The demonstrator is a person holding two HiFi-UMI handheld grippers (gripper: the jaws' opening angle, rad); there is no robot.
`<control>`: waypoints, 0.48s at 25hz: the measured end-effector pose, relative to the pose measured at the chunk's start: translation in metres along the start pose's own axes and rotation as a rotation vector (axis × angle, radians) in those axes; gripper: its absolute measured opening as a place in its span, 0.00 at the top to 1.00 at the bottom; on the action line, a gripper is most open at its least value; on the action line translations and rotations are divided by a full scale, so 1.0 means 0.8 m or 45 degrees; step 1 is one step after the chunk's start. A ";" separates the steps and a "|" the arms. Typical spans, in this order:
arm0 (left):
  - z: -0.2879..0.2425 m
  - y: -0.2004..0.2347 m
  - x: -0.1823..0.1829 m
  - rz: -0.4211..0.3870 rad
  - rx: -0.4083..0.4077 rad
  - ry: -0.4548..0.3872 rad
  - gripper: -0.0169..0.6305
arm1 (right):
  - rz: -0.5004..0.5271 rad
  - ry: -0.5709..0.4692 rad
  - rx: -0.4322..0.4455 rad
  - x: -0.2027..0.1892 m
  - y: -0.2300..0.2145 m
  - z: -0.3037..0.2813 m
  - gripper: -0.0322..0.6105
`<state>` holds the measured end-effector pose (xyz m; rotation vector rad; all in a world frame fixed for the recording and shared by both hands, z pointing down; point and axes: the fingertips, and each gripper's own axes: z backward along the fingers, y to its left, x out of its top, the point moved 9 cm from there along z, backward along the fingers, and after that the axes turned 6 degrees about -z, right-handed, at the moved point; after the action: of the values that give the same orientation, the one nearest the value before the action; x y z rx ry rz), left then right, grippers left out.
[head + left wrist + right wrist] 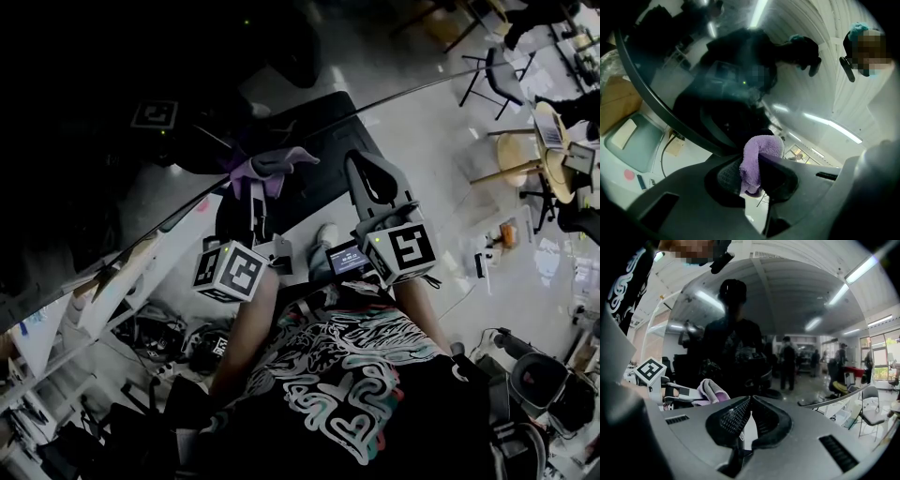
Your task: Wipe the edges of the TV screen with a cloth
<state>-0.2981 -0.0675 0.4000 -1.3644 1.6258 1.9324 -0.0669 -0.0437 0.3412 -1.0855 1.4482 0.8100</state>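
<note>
Left gripper (pixel 757 177) clamped on a purple cloth (pixel 758 157) at the rim of the TV screen (pixel 726 79).

The cloth is pinched between the left jaws. Its folded top bulges past their tips, seemingly against the dark bezel (pixel 661 108), though the dim head view won't confirm contact. Just beside it, the right gripper (pixel 750 400) has its jaws pressed together on nothing, pointing toward the glass.

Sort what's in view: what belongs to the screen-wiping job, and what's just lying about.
Job:
- purple cloth, gripped in the left tool
- TV screen, its edge close to the cloth
- right tool, shut and empty

Lying about:
- chair
- round wooden table
- cardboard box
</note>
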 end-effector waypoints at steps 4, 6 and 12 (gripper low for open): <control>-0.012 -0.003 -0.006 0.013 -0.021 0.001 0.88 | -0.003 0.009 -0.009 -0.003 -0.010 -0.004 0.90; -0.015 -0.008 -0.008 0.013 -0.026 0.005 0.88 | -0.009 0.004 -0.012 -0.002 -0.014 -0.004 0.90; -0.037 -0.024 -0.017 0.028 -0.020 0.004 0.88 | -0.012 0.006 -0.018 0.000 -0.042 -0.004 0.90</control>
<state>-0.2637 -0.0824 0.4008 -1.3612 1.6373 1.9605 -0.0370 -0.0584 0.3446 -1.1049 1.4420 0.8125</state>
